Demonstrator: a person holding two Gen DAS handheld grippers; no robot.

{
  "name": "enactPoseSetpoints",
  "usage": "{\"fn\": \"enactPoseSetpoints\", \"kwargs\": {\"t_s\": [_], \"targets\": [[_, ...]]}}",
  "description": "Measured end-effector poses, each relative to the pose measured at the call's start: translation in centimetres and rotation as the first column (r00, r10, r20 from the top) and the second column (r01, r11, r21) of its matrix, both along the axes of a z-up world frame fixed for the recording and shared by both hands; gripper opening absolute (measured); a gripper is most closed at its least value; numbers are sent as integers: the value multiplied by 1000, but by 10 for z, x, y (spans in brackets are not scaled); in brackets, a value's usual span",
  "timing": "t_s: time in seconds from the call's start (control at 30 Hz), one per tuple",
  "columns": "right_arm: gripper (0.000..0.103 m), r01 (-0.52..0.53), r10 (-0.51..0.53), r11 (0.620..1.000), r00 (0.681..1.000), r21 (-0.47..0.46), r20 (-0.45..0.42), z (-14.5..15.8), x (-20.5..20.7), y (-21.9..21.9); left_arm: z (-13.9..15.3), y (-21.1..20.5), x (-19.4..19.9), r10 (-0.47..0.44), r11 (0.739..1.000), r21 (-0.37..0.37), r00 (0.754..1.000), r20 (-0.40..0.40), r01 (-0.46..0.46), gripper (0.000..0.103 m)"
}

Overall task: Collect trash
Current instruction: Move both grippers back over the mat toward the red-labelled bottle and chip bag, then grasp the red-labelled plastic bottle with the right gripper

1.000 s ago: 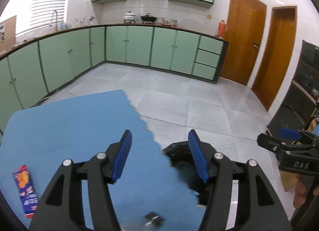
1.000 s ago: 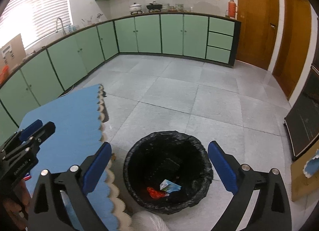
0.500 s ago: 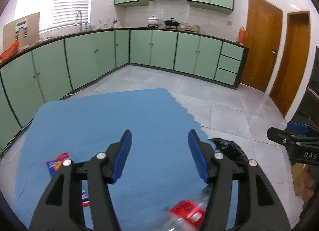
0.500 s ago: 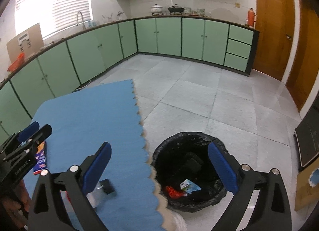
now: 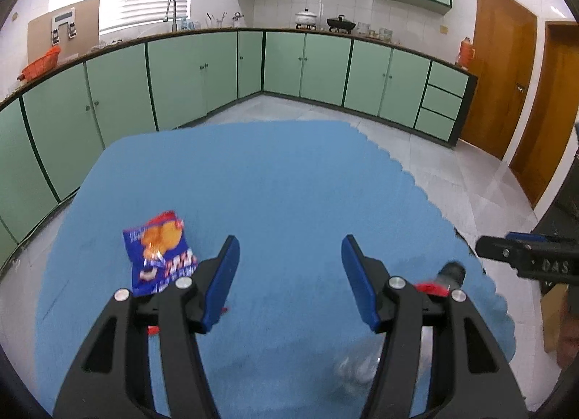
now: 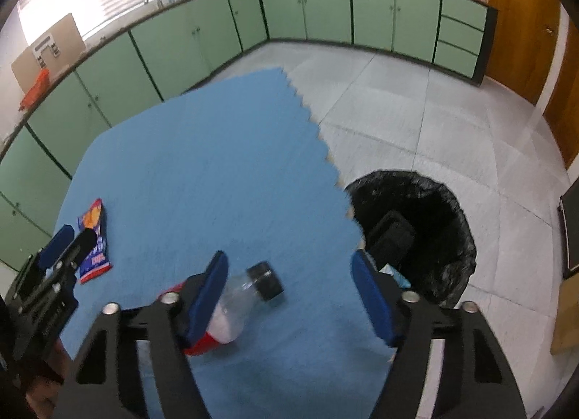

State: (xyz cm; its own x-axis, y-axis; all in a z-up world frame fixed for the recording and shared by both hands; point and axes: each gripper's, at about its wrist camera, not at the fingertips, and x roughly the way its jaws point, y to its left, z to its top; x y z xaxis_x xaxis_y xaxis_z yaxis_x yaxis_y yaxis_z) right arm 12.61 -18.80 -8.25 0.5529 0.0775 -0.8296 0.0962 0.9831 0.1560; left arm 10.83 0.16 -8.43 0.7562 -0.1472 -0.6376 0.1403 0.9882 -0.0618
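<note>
A blue snack packet [image 5: 159,252] lies flat on the blue foam mat [image 5: 289,173], just left of my left gripper [image 5: 289,274]. That gripper hangs open over bare mat with nothing between its fingers. A clear plastic bottle [image 6: 239,299] with a black cap [image 6: 266,281] and red label lies on its side on the mat [image 6: 202,165]. My right gripper [image 6: 289,296] hovers over it, jaws closing, pads not touching it. The bottle body is partly hidden behind the left finger. The bin [image 6: 452,223], lined with a black bag, stands on the floor at the mat's right edge.
Green cabinets [image 5: 181,75] run along the left and back walls. Wooden doors [image 5: 506,75] stand at the right. Grey tile floor [image 6: 416,111] surrounds the mat. The bin holds some trash. Each gripper shows at the edge of the other's view: left gripper [image 6: 74,240], right gripper [image 5: 503,243].
Both grippers swung left from over the bin to over the mat and sank a little. The packet and bottle came nearer. The right jaws narrowed.
</note>
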Motion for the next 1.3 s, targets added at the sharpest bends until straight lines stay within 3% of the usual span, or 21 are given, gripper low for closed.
{"fn": "enactPoseSetpoints", "kwargs": {"t_s": [0.17,0.57,0.9,1.23,1.3], "targets": [[54,4,-2,999,998,31,-62,-13,9,8,-9,0,-4,-6,1000,-13,1000,-24,6,57],[47,0,11,997,992,80,-128,-27,21,13,-40,-20,-15,-86,996,-4,992,-92,86,56],[44,17,-3,997,986,80,-166,-38,30,16,-51,-18,-13,-81,997,-21,989,-121,79,55],[44,83,-49,987,972,138,-229,-47,27,-3,-54,-29,-16,-102,995,-14,987,-122,101,57],[39,92,-53,983,970,157,-237,-50,27,-5,-54,-31,-15,-104,995,-12,987,-122,104,57]]}}
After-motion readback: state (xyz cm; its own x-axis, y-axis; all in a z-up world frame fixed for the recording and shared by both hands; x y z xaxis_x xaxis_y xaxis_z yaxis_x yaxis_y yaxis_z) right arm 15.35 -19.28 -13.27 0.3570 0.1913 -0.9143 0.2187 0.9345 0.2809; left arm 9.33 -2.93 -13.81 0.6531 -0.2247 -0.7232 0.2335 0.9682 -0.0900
